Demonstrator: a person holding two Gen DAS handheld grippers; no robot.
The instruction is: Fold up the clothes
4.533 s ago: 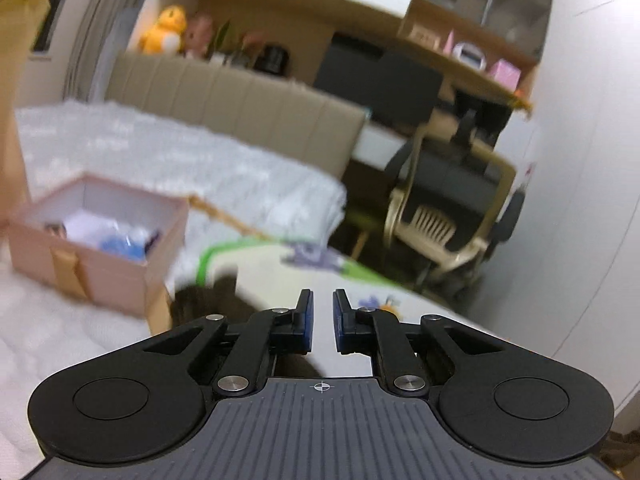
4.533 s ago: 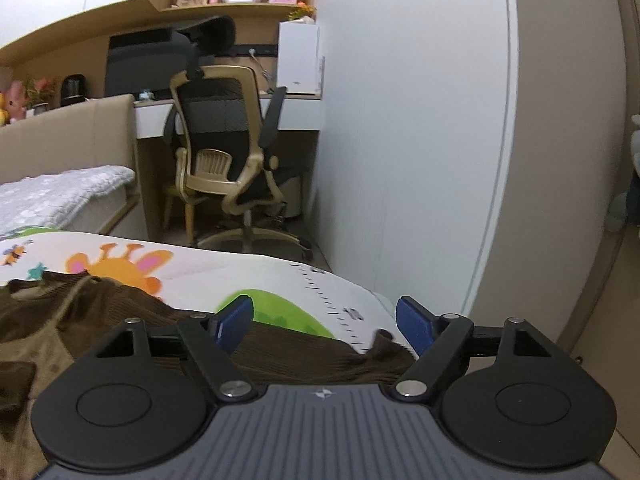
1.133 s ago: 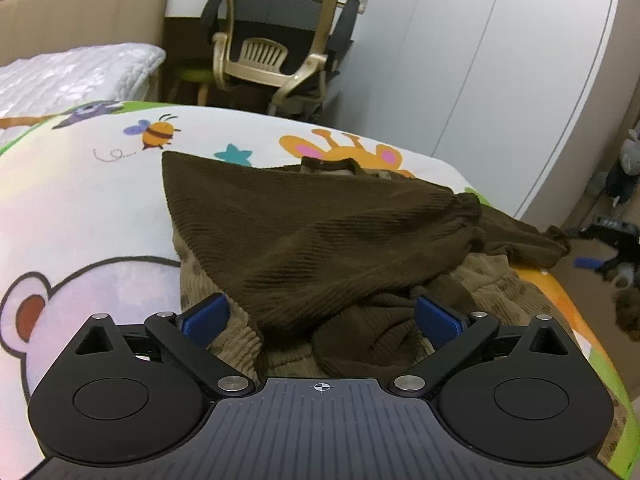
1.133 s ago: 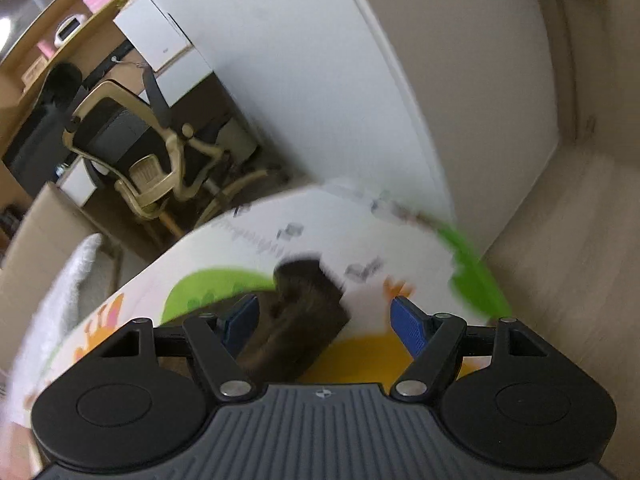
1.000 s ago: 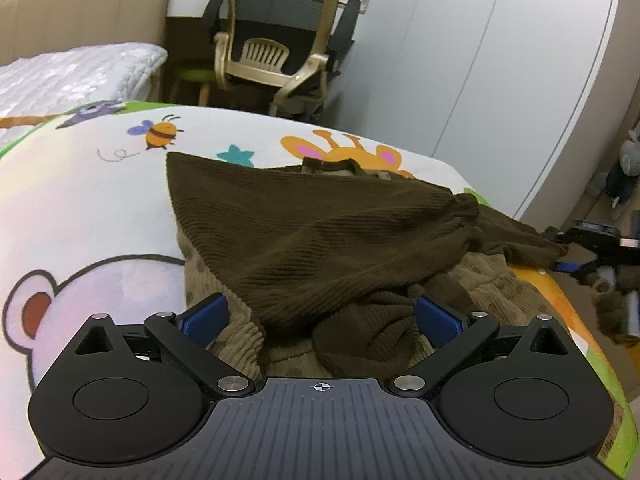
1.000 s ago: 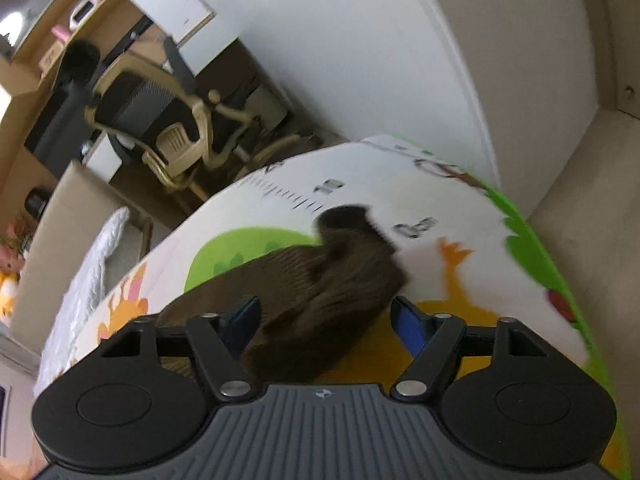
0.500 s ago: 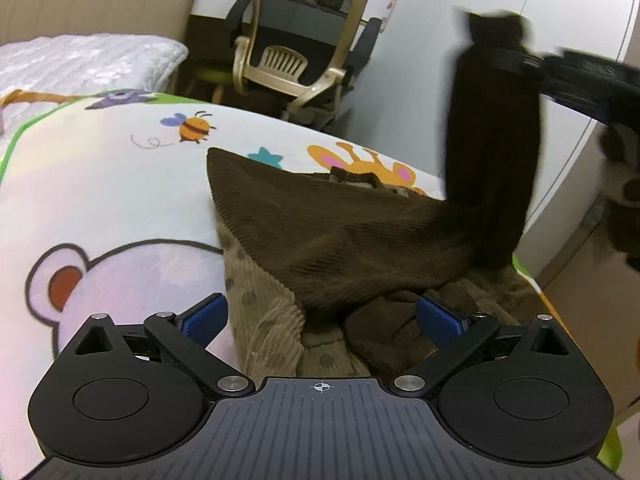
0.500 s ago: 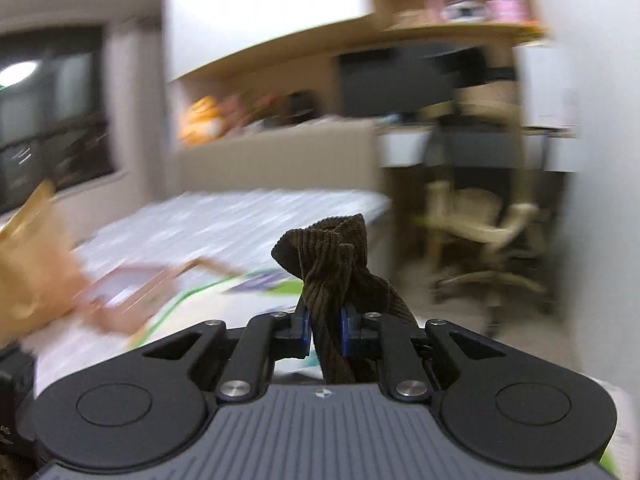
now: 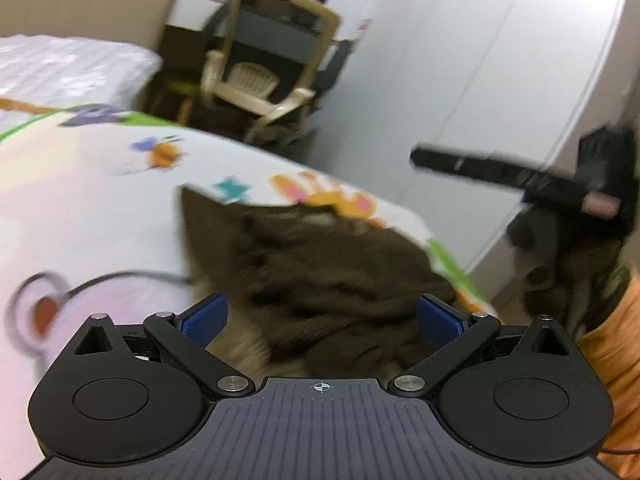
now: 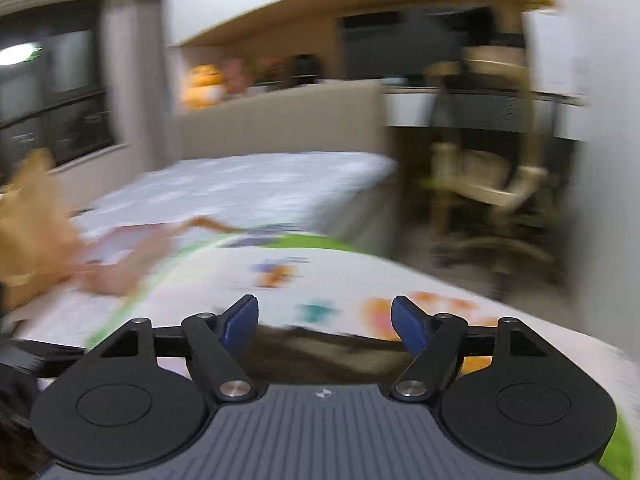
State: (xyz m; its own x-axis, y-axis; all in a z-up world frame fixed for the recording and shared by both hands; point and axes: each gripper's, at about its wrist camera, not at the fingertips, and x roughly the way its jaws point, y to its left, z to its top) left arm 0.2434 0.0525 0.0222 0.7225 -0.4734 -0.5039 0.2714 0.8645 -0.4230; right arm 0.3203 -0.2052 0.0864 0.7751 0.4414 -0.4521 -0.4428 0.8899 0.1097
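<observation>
A dark brown corduroy garment [image 9: 328, 264] lies bunched on a cartoon-print play mat [image 9: 100, 200]. My left gripper [image 9: 320, 318] is open just above its near edge, with nothing between the blue pads. In the left wrist view the right gripper [image 9: 424, 159] shows as a blurred black bar in the air at the right, above the mat's edge. In the right wrist view my right gripper [image 10: 324, 322] is open and empty, with a strip of the brown garment [image 10: 320, 352] below it. Both views are blurred by motion.
A beige office chair [image 9: 264, 68] stands at a desk beyond the mat. A bed with a white cover [image 10: 256, 188] lies to the left, with a pink box [image 10: 120, 256] and a paper bag [image 10: 32, 216] near it. White wardrobe doors [image 9: 480, 80] are at the right.
My right gripper was shut on the brown sleeve and held it high; now it is open and the sleeve has dropped back onto the pile. My left gripper stays open and has moved closer.
</observation>
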